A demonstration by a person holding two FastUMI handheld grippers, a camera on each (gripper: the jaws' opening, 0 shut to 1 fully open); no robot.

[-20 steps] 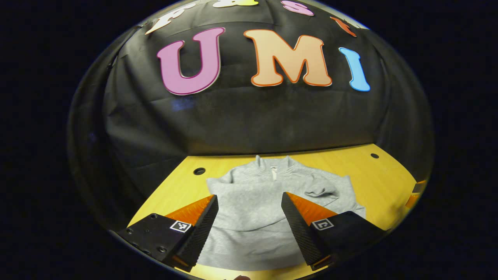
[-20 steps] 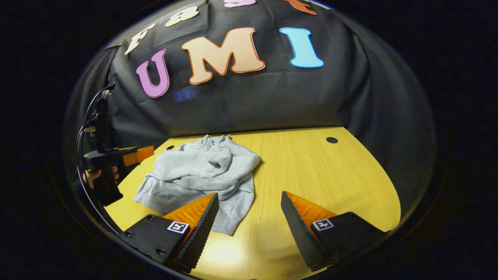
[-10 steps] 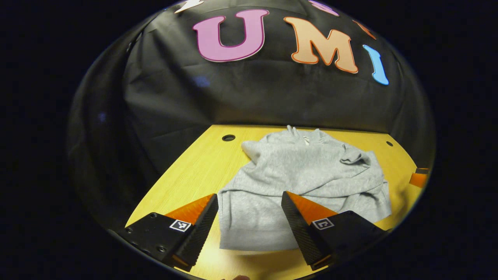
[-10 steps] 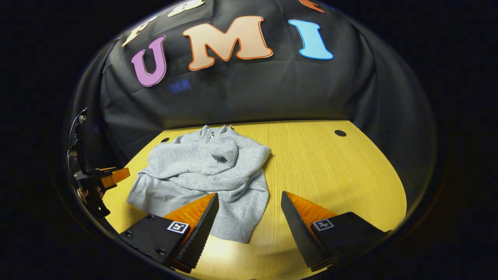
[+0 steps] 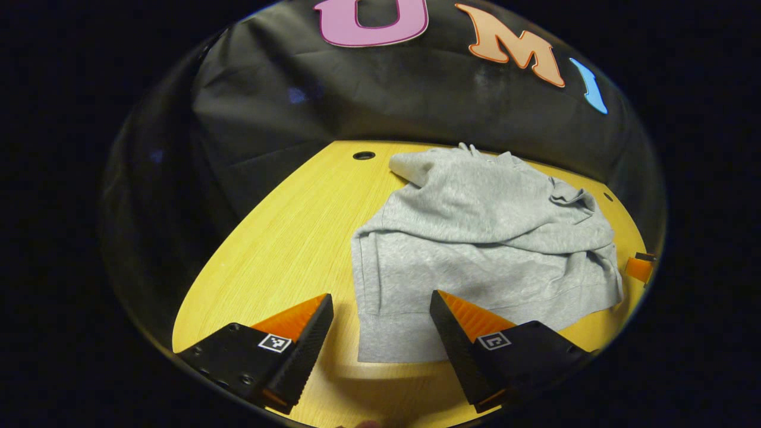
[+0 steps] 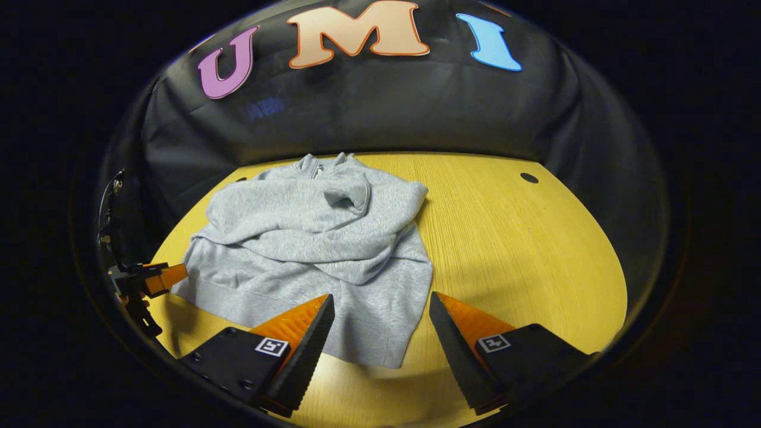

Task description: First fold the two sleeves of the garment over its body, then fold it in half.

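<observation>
Sweater (image 5: 475, 238): we see it lying flat on the yellow surface (image 5: 279, 238), grey and soft. In the left gripper view it sits in the middle and right of the frame. Its collar points to the top, near the black wall. Its bottom edge is low in the frame, just above our tools. Both sleeves are already lying across its body. One cuff (image 5: 571, 196) sticks up at the upper right of the sweater.

Our left tool (image 5: 380, 324) is wide open and holds nothing. Its two fingers stand apart at the bottom of the frame. The lower left corner of the sweater shows in the gap between them. We cannot tell if the fingers touch the cloth.

In the right gripper view the sweater (image 6: 309, 238) is in the middle and left of the frame. Our right tool (image 6: 380, 324) is wide open too, and it holds nothing. The lower right corner of the sweater shows between its fingers. At the far left edge of this view we see the left tool (image 6: 148, 279), low by the sweater's other bottom corner.

A small round hole (image 6: 528, 177) is in the surface at the upper right, well apart from the sweater.
</observation>
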